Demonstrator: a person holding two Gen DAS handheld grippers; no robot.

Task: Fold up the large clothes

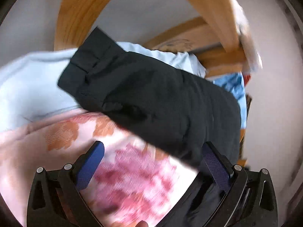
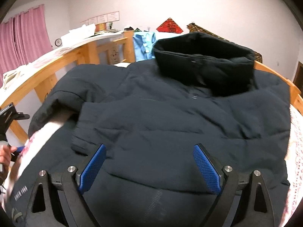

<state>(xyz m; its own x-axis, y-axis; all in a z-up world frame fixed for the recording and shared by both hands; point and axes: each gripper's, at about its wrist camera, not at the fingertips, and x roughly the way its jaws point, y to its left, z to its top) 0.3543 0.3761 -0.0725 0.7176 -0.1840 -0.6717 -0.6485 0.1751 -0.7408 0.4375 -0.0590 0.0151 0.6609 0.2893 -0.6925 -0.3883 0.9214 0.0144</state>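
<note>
A dark navy padded jacket (image 2: 170, 113) lies spread front up on a bed, its black collar (image 2: 204, 62) at the far end. One sleeve (image 2: 85, 117) is laid across the chest. My right gripper (image 2: 150, 147) hovers open over the jacket's lower front, with nothing between its blue pads (image 2: 92, 168). In the blurred, rolled left wrist view, a cuffed part of the jacket (image 1: 151, 98) runs diagonally across. My left gripper (image 1: 153, 146) is open beside the jacket's edge, above the flowered bedding (image 1: 132, 179), and holds nothing.
A wooden bed frame (image 2: 47, 71) rails the left and far sides. Light blue cloth (image 1: 28, 87) lies beyond the jacket, and a blue shirt (image 2: 144, 45) hangs on a post. A person's hand (image 2: 4, 155) shows at the left edge. Pink curtains (image 2: 24, 34) hang behind.
</note>
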